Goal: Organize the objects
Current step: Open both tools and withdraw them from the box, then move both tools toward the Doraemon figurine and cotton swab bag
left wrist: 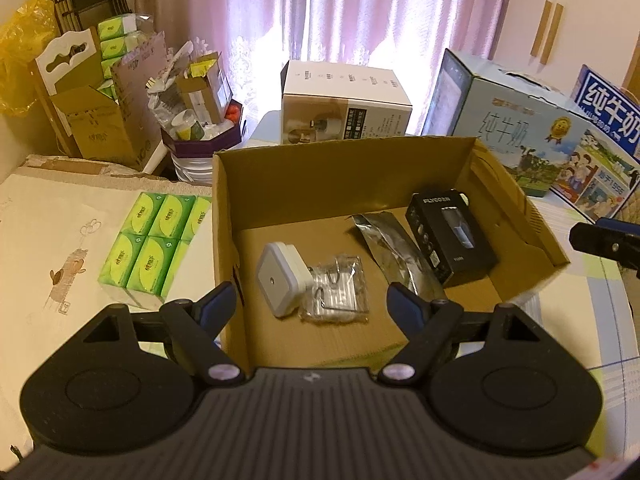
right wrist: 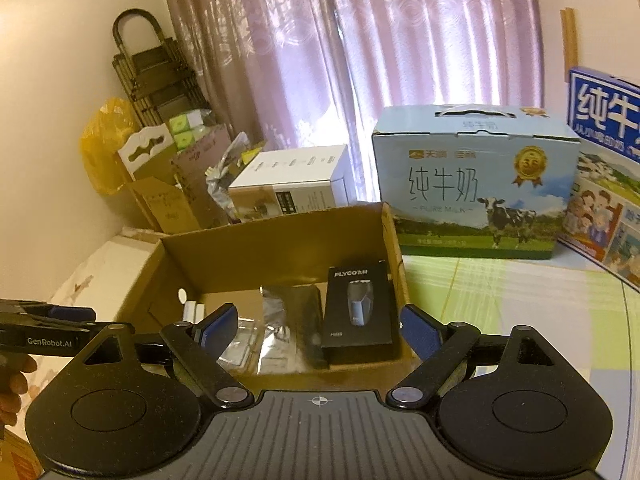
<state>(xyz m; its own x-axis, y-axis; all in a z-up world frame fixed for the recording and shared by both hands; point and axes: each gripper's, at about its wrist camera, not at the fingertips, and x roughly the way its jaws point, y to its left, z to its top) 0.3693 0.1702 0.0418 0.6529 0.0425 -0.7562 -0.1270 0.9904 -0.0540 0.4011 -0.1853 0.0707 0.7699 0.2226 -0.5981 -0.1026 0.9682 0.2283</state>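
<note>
Both the left gripper (left wrist: 312, 298) and right gripper (right wrist: 318, 324) gape empty; cardboard box (left wrist: 224, 208) wall half-hides the white adapter (right wrist: 191, 309).

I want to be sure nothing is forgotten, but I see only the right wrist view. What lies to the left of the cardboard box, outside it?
Observer: A block of green tissue packs lies just left of the cardboard box.
Operator: And the white thing inside, half hidden behind my tongs?
Observer: It is a white plug adapter, lying beside a clear bag with metal hooks in it.
Operator: Do the left tongs hold anything?
Observer: No, the left tongs are open and empty.
</note>
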